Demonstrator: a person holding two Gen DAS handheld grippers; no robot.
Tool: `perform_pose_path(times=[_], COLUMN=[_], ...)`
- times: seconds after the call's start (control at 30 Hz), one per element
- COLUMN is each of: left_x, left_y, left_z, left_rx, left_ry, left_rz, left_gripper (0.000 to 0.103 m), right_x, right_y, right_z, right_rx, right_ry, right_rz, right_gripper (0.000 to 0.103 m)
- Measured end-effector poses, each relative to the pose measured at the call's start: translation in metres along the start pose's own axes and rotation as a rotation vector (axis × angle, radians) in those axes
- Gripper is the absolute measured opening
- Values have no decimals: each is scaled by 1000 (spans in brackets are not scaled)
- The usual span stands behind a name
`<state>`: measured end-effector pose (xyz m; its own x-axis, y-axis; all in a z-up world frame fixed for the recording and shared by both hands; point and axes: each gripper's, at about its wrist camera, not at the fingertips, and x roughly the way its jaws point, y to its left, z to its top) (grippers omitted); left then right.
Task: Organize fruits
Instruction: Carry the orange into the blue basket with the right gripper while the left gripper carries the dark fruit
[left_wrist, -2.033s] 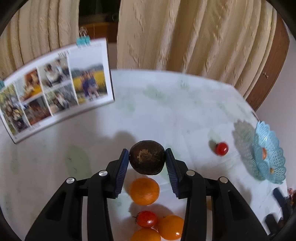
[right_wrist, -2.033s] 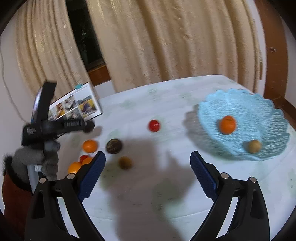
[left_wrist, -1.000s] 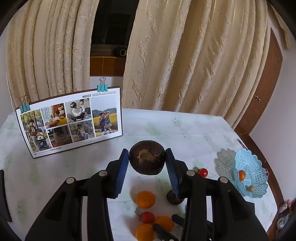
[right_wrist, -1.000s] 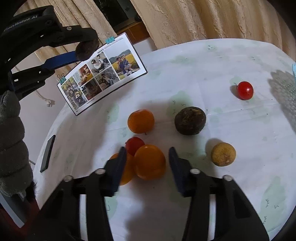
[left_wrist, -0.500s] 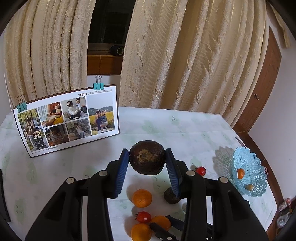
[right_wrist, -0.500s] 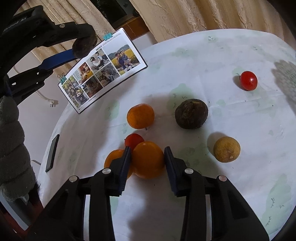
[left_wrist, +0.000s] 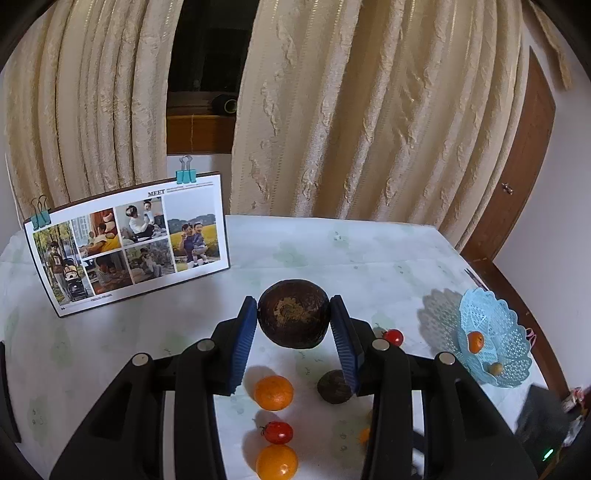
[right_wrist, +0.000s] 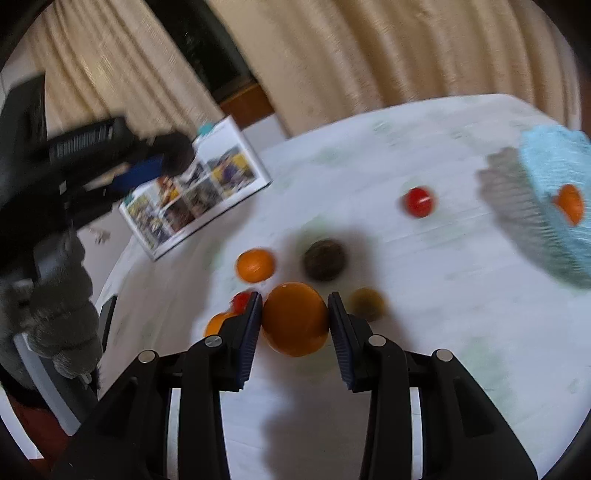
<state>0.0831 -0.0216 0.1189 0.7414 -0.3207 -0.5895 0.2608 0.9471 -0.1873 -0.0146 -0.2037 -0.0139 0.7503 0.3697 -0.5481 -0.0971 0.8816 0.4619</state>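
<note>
Left wrist view: the left gripper (left_wrist: 293, 325) is closed on a dark brown round fruit (left_wrist: 293, 318), its blue pads pressing both sides, held above the table (left_wrist: 332, 258). The landmark is the pale blue basket (left_wrist: 506, 332) at the table's right edge, holding a small orange and a small tan fruit. Well left of the basket lie two oranges, two cherry tomatoes and another dark fruit.

Right wrist view, blurred: the right gripper (right_wrist: 294, 325) has just been closing and now clamps a large orange (right_wrist: 294, 323) between its pads, with the basket (right_wrist: 550, 166) well off to the right and farther back.

Both fruits look picked up and in the carrying step. Next, each likely needs moving across to the basket, lowering into the bowl and releasing gently
</note>
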Motion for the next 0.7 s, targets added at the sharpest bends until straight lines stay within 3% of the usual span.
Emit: perform_pose_path(times=[0.4,0.7], left_x=[0,-1], left_y=[-33,-57], left_z=[-13,-25], left_rx=[80,132], left_ry=[12,27], left_rz=[-32,-67], left_gripper=[41,41], right_x=[-86,-126], right_y=[-71,-120], right_z=[18,24], right_rx=[129,184], right_ry=[-209,-301], right_rz=[-165,-306], right_gripper=[38,38])
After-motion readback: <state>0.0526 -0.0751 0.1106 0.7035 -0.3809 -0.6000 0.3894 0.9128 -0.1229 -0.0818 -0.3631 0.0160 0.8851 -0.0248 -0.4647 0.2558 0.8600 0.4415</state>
